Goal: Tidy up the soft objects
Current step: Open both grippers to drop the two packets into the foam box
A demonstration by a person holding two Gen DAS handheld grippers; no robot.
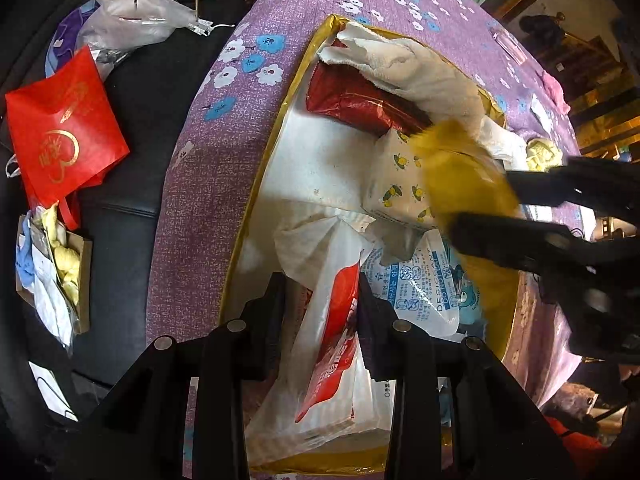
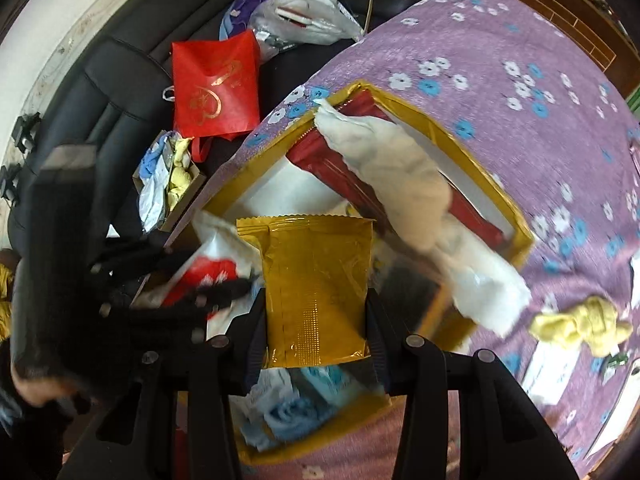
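My right gripper [image 2: 316, 320] clamps one shiny gold pouch [image 2: 316, 280] by its side edges, long axis upright, serrated end pointing away from me, above the gold-rimmed box [image 2: 480, 168]. My left gripper [image 1: 322, 304] pinches one red-and-white packet [image 1: 332, 344] inside that box, beside one white cloth [image 1: 420, 76].
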